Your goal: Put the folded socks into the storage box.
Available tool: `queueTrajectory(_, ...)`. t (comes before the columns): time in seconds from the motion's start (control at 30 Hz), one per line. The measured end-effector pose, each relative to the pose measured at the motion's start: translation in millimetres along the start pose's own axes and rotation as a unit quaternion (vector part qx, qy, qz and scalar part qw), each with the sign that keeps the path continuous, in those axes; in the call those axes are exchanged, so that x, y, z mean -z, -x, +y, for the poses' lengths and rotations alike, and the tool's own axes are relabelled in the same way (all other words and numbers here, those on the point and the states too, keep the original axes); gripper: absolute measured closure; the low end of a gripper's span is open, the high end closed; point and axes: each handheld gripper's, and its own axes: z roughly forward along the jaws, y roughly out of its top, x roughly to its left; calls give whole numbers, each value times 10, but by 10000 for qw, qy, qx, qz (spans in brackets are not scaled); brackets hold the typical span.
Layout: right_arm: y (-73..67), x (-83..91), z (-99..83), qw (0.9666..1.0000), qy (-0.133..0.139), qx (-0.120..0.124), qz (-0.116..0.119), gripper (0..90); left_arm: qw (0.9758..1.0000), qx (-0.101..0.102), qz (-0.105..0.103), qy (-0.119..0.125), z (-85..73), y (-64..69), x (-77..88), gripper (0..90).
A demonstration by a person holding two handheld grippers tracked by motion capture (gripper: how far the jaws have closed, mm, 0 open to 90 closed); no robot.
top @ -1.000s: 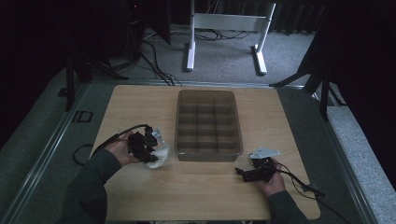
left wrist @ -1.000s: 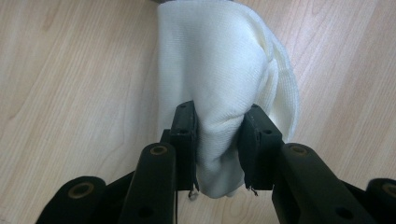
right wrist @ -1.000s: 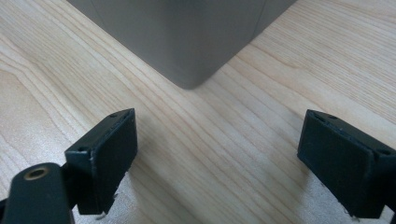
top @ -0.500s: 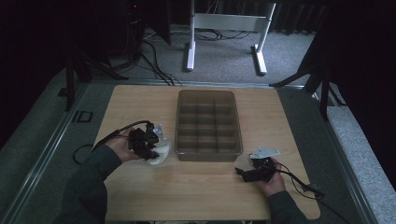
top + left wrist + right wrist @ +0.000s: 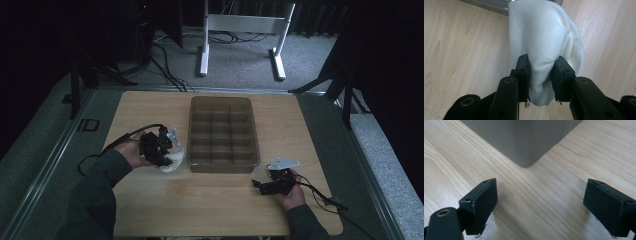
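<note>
The left hand-held gripper (image 5: 540,75) pinches a white cloth (image 5: 546,40), just off the bench (image 5: 210,210) beside the tray's (image 5: 250,162) left near corner. The carry step looks begun; next, swing it over a compartment. The right hand-held gripper (image 5: 540,205) gapes wide, empty, at the tray's near right corner.

**Camera setup**

High view: fixed above the person's side, facing forward and down over the whole table (image 5: 210,210), far off. Left gripper view: close, along its jaws down onto the tabletop and the cloth (image 5: 544,42). Right gripper view: close and low, facing a corner of the tray (image 5: 524,142). All three share the wood tabletop; tray (image 5: 222,130) shared by high and right views.
</note>
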Motion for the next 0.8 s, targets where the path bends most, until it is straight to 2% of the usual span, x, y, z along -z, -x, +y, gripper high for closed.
queueTrajectory(0.23,0,-1,0,10000,4,3,-2,116,10000,-89,-1,44,80,-26,23,698)
queueTrajectory(0.4,1,-1,-1,10000,5,6,-1,117,9999,-157,-6,-16,147,-23,13,697)
queueTrajectory(0.77,-1,0,0,10000,3,-2,-3,117,9995,-317,84,-24,283,-23,50,697)
queueTrajectory(0.8,-1,0,0,10000,3,-2,-4,117,9994,-341,82,-46,340,-35,39,697)
